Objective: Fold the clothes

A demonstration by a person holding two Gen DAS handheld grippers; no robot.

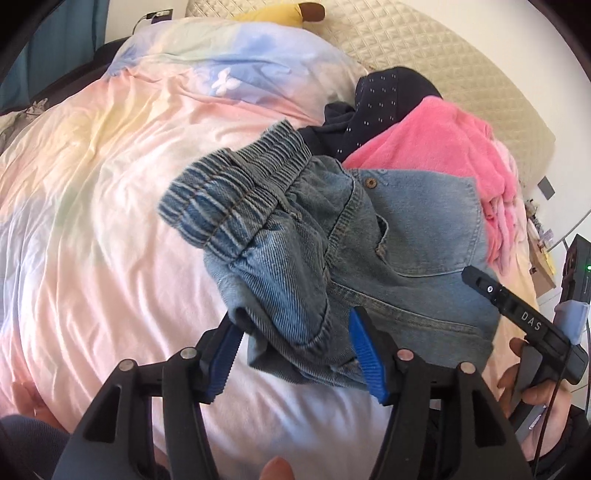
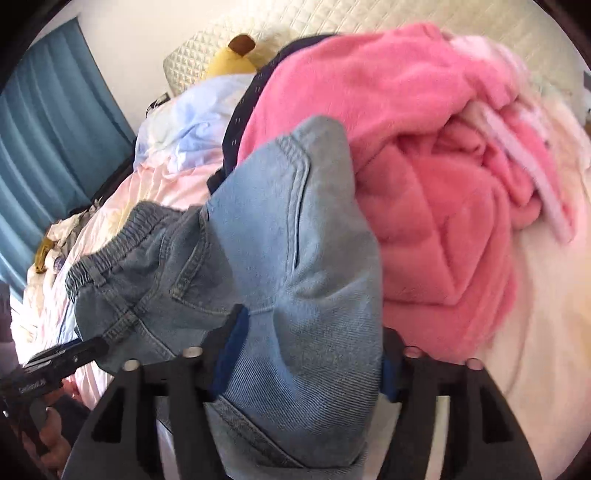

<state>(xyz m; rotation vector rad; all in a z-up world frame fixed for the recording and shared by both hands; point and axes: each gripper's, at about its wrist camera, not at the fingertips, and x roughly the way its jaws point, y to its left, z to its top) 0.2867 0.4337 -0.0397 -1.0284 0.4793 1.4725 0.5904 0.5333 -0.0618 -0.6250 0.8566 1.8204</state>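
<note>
Small blue denim jeans (image 1: 369,240) with an elastic waistband lie bunched on the pastel duvet (image 1: 110,184). My left gripper (image 1: 295,350) is open; a folded cuff end of the jeans sits between its blue pads, which stand apart from it. In the right wrist view the jeans (image 2: 295,240) fill the gap of my right gripper (image 2: 303,354), whose jaws are spread wide and do not visibly pinch the cloth. Behind the jeans is a pile with a pink fleece garment (image 1: 436,147) and a navy dotted garment (image 1: 388,96).
A quilted cream headboard (image 1: 424,48) and a yellow banana plush (image 1: 280,14) are at the far end of the bed. A blue curtain (image 2: 55,129) hangs at the left. The pink fleece (image 2: 443,184) bulks up close on the right. More small clothes lie at the bed's left edge.
</note>
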